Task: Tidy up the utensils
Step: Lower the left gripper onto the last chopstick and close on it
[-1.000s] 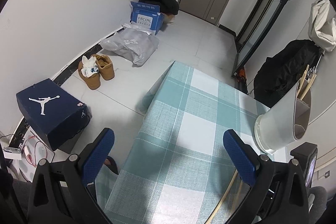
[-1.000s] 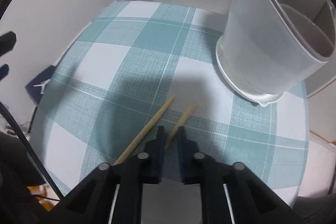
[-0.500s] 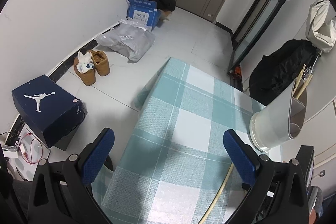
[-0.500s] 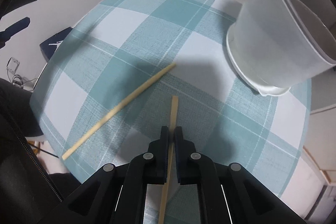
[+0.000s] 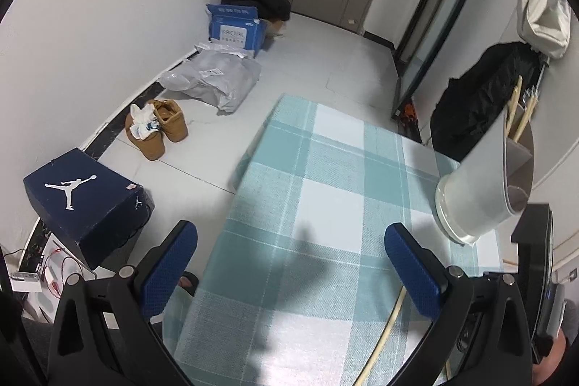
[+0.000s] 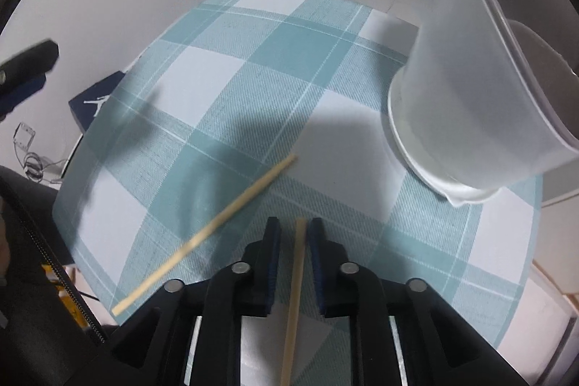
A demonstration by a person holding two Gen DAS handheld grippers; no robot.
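In the right wrist view my right gripper (image 6: 294,229) has its jaws a little apart, with a wooden chopstick (image 6: 296,281) lying between them; small gaps show on both sides. A second chopstick (image 6: 217,223) lies diagonally on the checked tablecloth (image 6: 253,67) to the left. The translucent white utensil holder (image 6: 481,89) stands at the right. In the left wrist view my left gripper (image 5: 289,263) is open and empty above the table's near left part. The holder (image 5: 485,183) with chopsticks (image 5: 515,111) in it stands at the right. One chopstick (image 5: 387,331) lies near the right finger.
Left of the table on the floor are a navy shoe box (image 5: 83,198), tan boots (image 5: 159,129), a grey bag (image 5: 217,78) and a blue carton (image 5: 235,28). A black coat (image 5: 481,96) hangs beyond the table's far right. The table edge runs along the left (image 5: 231,205).
My right gripper's jaws have parted slightly around the chopstick, which it gripped shut half a second ago. The view has drawn nearer the holder. The left gripper has shifted a little and stays open.
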